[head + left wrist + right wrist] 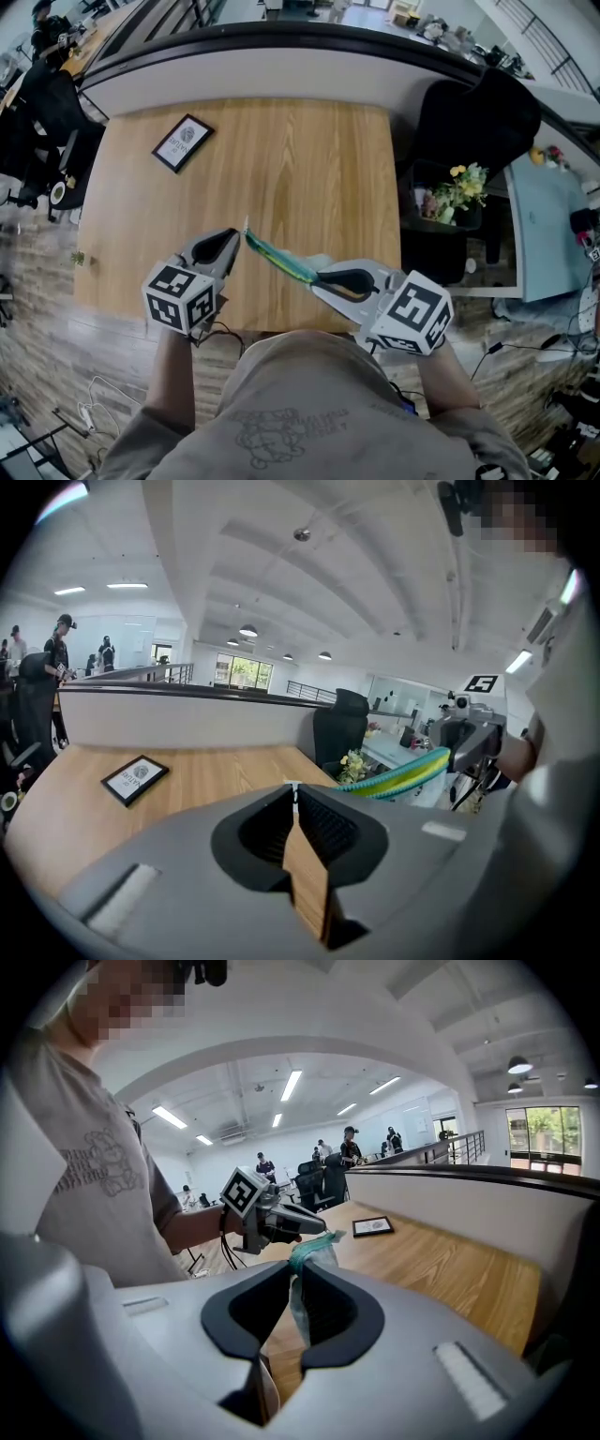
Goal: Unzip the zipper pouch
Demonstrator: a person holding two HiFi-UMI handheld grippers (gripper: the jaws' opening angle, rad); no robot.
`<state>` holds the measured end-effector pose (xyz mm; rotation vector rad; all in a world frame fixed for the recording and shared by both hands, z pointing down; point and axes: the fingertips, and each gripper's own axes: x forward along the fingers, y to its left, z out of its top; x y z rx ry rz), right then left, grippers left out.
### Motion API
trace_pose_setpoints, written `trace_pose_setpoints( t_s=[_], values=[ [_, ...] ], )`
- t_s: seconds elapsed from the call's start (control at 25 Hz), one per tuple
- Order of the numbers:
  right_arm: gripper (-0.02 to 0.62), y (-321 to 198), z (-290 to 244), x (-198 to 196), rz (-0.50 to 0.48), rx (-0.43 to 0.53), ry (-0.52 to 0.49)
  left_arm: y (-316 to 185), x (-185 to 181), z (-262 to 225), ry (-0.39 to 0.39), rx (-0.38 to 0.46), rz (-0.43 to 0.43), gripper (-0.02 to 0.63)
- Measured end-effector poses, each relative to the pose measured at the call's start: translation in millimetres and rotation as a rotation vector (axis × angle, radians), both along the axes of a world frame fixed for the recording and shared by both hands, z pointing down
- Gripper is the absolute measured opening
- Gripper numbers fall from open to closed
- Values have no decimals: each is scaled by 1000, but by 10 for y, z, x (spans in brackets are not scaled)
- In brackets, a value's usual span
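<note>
This is a big, bright office with lights on the ceiling and people far off at the back. A brown wooden table (281,159) is in the middle. A small picture in a black frame (183,142) lies flat near its far left corner. A black chair (473,122) stands past the right side of the table, and next to it are some yellow flowers (464,187).

A person in a light shirt holds one claw in each hand over the near edge of the table. The zipper pouch (277,255) is long and thin, green and blue with some yellow. It is up in the air, stretched between the two claws, and does not touch the table.

The right claw (323,278) is squeezed onto the near end of the pouch, and the cloth sits right between its jaws. The left claw (234,239) is pinched almost all the way closed. A small white tab (246,226) sticks out at its tips, at the far end of the pouch. Each claw has a cube with black and white squares near the hand.
</note>
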<state>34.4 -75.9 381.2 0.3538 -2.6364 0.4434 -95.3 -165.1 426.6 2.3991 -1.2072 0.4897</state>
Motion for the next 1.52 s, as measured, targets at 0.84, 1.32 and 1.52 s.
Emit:
trace_pose_setpoints(
  t_s=[0.84, 1.32, 1.52],
  values=[
    [52, -1021, -1305, 388, 455, 364, -271, -297, -330, -1505, -44, 444, -194, 5],
    [54, -967, -1612, 888, 615, 474, -323, -45, -251, -1996, -38, 620, -260, 2],
    [52, -891, -1343, 870, 612, 439, -259, 18, -203, -1706, -58, 569, -261, 2]
  ],
)
